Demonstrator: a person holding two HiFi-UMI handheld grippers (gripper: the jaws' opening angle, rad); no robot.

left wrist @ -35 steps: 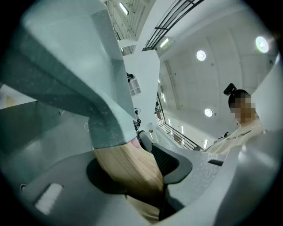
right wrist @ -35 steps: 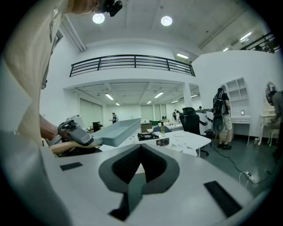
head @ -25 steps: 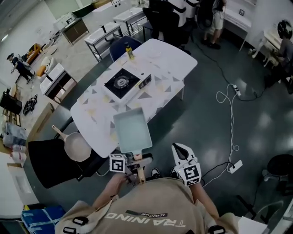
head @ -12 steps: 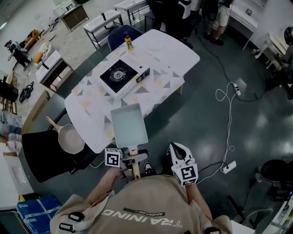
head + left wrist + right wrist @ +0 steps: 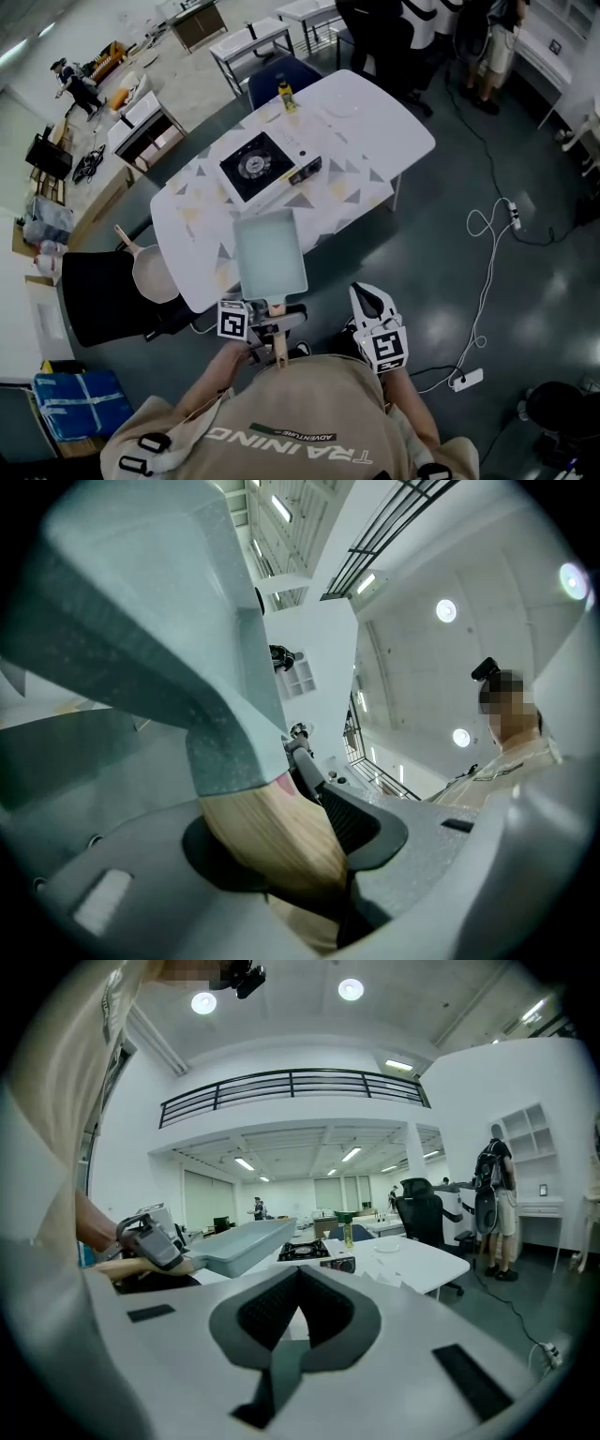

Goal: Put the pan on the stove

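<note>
Pale teal and rectangular, the frying pan [image 5: 270, 251] hangs in the air over the near edge of the white table [image 5: 380, 141], carried by its wooden handle [image 5: 281, 841]. The left gripper [image 5: 275, 324] is clamped on that handle: in the left gripper view the wood fills the gap between the jaws, and the pan's grey-green underside [image 5: 141, 621] looms just beyond. The pan is not on the stove. Seen from the head view, its far end lies just short of the portable gas stove [image 5: 261, 166], which sits further in on the table with its black top and round burner bare.

The right gripper [image 5: 367, 300] hangs beside the person's right side, off the table over the dark floor. Its jaws are pressed together with nothing between them. From the right gripper view the pan [image 5: 246, 1241] shows tilted and raised, the left gripper [image 5: 150, 1241] at its handle, and the stove [image 5: 305, 1250] behind it.

A yellow bottle [image 5: 285, 94] stands at the table's far end, and what may be a white plate [image 5: 339, 105] lies near it. To the left, a round cream pan [image 5: 155, 274] rests on a black chair [image 5: 94, 300].
</note>
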